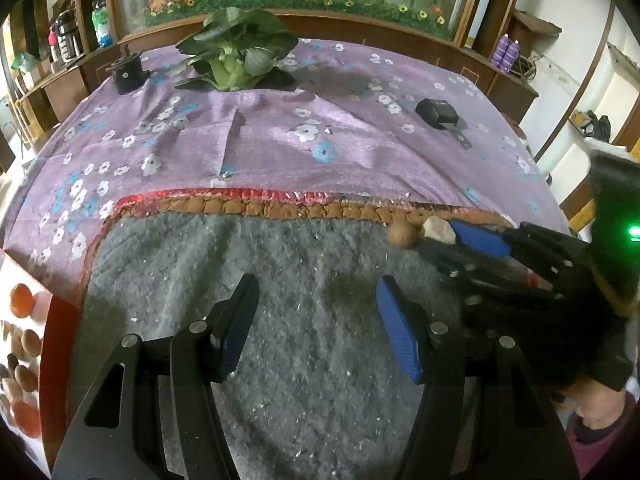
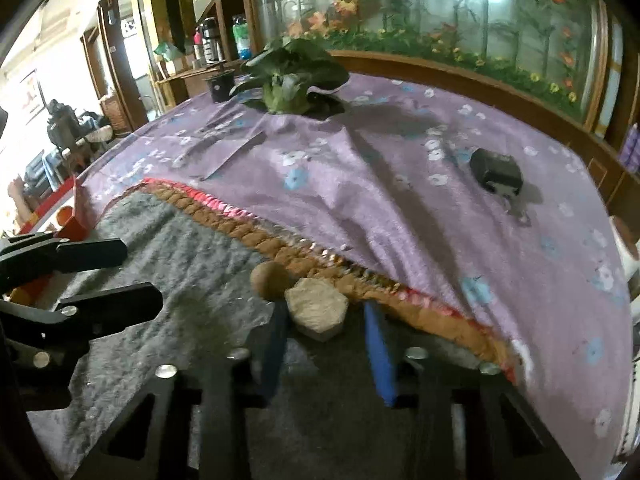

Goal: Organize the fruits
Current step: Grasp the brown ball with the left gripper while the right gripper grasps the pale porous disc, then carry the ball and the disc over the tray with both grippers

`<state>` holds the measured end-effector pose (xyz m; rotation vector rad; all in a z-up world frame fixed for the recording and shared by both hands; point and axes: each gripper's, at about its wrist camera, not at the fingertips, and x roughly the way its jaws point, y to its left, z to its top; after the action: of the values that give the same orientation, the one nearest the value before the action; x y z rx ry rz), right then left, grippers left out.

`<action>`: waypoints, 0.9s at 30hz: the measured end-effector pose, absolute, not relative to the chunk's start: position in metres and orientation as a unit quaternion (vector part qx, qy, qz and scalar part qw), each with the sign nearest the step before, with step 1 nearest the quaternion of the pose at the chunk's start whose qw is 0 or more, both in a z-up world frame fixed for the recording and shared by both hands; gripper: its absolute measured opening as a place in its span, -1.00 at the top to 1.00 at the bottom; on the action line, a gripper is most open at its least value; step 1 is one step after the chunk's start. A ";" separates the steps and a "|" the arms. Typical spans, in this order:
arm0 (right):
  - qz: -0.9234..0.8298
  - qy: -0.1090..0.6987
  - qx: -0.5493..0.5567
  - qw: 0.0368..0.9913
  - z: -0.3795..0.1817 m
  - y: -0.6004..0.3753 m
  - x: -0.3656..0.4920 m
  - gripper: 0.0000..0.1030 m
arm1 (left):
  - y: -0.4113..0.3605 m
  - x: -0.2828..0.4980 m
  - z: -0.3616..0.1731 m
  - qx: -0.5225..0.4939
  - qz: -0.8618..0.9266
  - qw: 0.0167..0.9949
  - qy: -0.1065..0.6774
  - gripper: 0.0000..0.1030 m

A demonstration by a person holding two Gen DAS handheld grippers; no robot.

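Observation:
A round brown fruit lies at the far edge of the grey felt mat, touching a pale hexagonal piece. My right gripper stands open around the hexagonal piece. Its left finger is close against the piece and a gap shows on the right. From the left wrist view, the same brown fruit and pale piece sit at the tips of the right gripper. My left gripper hangs open over bare mat with nothing between its fingers. A red box at the left edge holds orange and brown fruits.
A purple floral cloth covers the table beyond the mat's braided border. On it lie a leafy green vegetable, a black cylinder and a small black device. A wooden cabinet with a glass tank stands behind. A person's sleeve shows bottom right.

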<state>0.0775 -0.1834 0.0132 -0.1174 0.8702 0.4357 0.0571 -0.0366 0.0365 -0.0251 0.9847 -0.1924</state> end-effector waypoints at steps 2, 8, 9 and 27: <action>0.209 0.418 -0.048 0.883 0.017 -0.189 0.074 0.46 | -0.042 0.061 0.035 -0.010 -0.097 0.875 0.474 -0.19; 0.154 0.413 -0.024 0.897 0.028 -0.228 0.053 0.46 | -0.064 0.069 0.033 -0.007 -0.125 0.871 0.476 -0.18; 0.150 0.414 -0.021 0.898 0.028 -0.233 0.050 0.46 | -0.069 0.073 0.032 -0.007 -0.129 0.869 0.477 -0.18; 0.156 0.426 -0.007 0.891 0.016 -0.240 0.049 0.46 | -0.080 0.088 0.017 0.027 -0.140 0.871 0.471 0.61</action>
<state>0.0485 -0.2404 0.0162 -0.0149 0.8832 0.3230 0.0875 -0.0800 0.0174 0.0570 0.9846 -0.2928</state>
